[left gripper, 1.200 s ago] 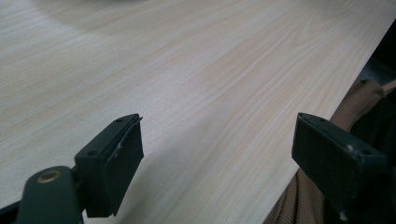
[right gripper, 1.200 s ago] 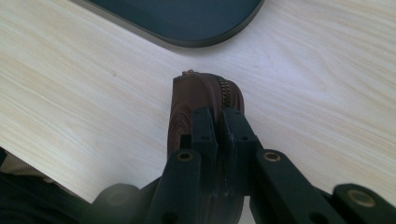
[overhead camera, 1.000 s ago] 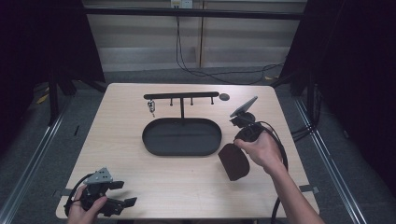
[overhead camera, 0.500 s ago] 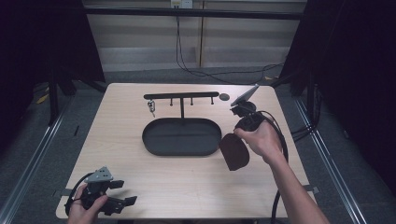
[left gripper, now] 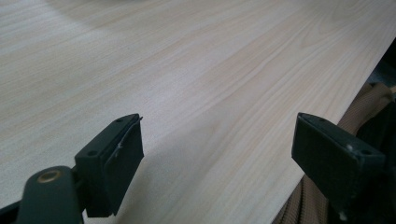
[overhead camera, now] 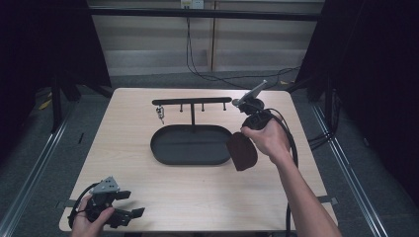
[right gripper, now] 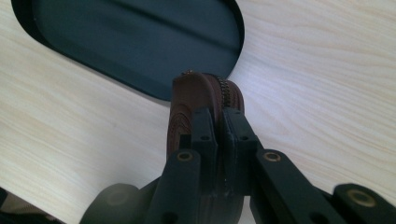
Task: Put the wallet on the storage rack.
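Observation:
A dark brown zipped pouch (overhead camera: 241,150) hangs above the table beside the right end of the black oval tray (overhead camera: 190,144), with my right gripper (overhead camera: 247,140) shut on its top edge. In the right gripper view the jaws pinch the brown pouch (right gripper: 191,100) by its zipper, just over the tray's rim (right gripper: 154,91). My left gripper (overhead camera: 129,213) rests near the table's front left corner, held by a hand. Its jaws stand wide apart over bare wood in the left gripper view, left gripper (left gripper: 217,163) with nothing between them.
A black rack (overhead camera: 191,101) with small hooks stands behind the tray; a small metal item (overhead camera: 160,114) hangs from its left hook. Cables trail off the table's right side. The light wooden table (overhead camera: 207,192) has its front edge close to my left gripper.
My right gripper has lifted the brown pouch and carried it left and away from me, up to the tray's right end. The left gripper has stayed put.

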`<state>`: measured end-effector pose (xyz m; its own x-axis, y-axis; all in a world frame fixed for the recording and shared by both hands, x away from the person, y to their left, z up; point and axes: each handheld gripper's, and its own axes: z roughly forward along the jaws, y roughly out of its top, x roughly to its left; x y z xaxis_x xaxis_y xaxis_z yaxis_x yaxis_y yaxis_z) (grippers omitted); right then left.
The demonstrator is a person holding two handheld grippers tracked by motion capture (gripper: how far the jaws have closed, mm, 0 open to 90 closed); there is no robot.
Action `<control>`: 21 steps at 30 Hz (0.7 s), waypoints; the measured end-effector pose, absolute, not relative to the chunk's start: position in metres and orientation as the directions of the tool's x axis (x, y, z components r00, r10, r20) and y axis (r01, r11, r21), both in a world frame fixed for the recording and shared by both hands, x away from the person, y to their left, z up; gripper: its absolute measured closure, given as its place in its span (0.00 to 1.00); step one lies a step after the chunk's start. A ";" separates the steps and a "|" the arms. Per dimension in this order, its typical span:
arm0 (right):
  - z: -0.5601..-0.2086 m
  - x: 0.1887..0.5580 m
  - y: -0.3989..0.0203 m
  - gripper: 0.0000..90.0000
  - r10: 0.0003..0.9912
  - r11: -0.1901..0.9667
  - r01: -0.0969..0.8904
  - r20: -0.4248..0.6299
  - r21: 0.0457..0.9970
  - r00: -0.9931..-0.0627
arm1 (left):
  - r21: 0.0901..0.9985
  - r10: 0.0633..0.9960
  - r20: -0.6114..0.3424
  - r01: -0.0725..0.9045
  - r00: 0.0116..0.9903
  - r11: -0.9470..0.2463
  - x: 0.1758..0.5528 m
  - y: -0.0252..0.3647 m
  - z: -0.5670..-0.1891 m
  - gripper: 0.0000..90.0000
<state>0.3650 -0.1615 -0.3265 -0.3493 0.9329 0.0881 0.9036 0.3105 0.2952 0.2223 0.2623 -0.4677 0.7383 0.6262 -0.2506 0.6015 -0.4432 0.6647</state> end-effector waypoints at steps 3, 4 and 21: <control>-0.330 0.368 -0.160 0.93 0.936 0.302 0.909 0.090 0.288 -0.340 | 0.666 0.627 -0.254 0.604 0.736 -0.439 0.222 0.264 -0.468 0.18; -0.330 0.370 -0.159 0.93 0.936 0.302 0.909 0.093 0.287 -0.340 | 0.665 0.630 -0.254 0.605 0.734 -0.438 0.223 0.264 -0.468 0.18; -0.338 0.395 -0.166 0.93 0.944 0.216 0.927 0.176 0.306 -0.278 | 0.662 0.634 -0.256 0.610 0.730 -0.435 0.223 0.264 -0.468 0.18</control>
<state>0.3947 -0.1656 -0.3383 -0.2777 0.9445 0.1757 0.9274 0.2159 0.3056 0.2230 0.2645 -0.4679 0.7302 0.6335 -0.2560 0.6098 -0.4353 0.6623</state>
